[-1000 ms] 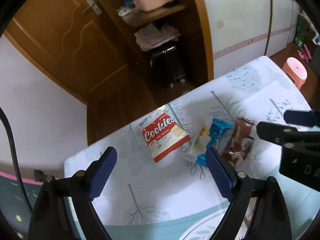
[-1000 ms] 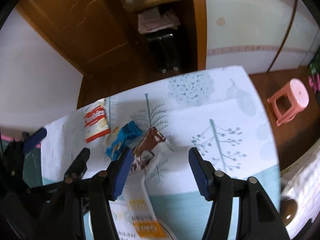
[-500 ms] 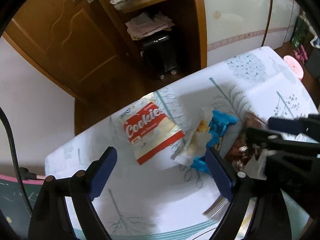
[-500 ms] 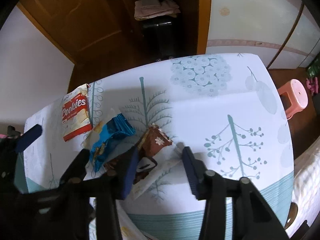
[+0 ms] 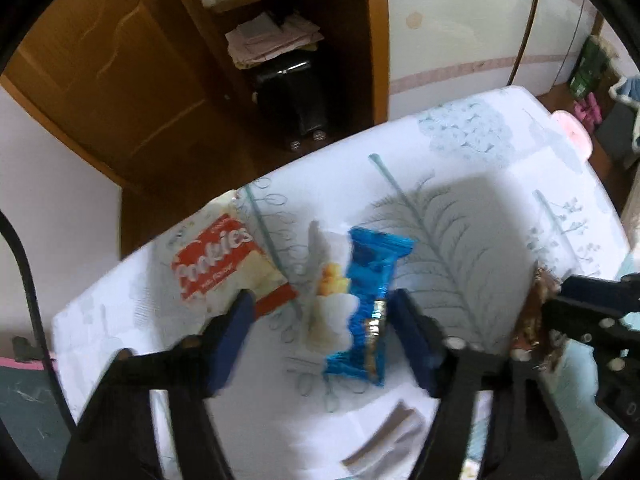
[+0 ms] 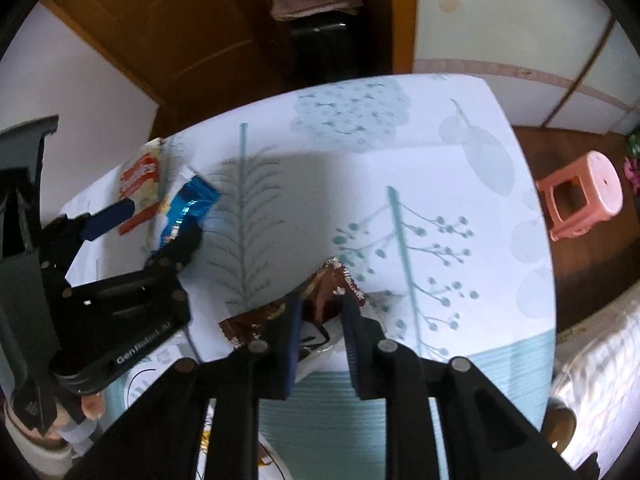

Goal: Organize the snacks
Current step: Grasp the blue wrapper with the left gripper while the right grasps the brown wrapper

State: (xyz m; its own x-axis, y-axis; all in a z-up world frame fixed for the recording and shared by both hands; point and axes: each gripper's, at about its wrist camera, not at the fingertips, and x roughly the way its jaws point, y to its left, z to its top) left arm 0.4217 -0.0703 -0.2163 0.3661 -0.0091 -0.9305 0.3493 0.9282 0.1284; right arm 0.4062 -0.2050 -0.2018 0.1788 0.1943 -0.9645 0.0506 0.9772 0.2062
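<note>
1. The right gripper (image 6: 320, 312) clamps the brown packet (image 6: 326, 290), right of the blue packet (image 5: 370, 304).
2. The left gripper (image 5: 320, 320) straddles the blue packet, jaws spread.
3. Packets look light, crinkly, probably slippery; pinch across the middle.

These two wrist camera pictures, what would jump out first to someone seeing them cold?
Probably the shiny blue snack packet, lying between the fingers of the open left gripper on the tree-print tablecloth. Next, the right gripper, closed on a brown chocolate wrapper near the table's front edge. The red Cookies bag lies at the far left corner.
</note>
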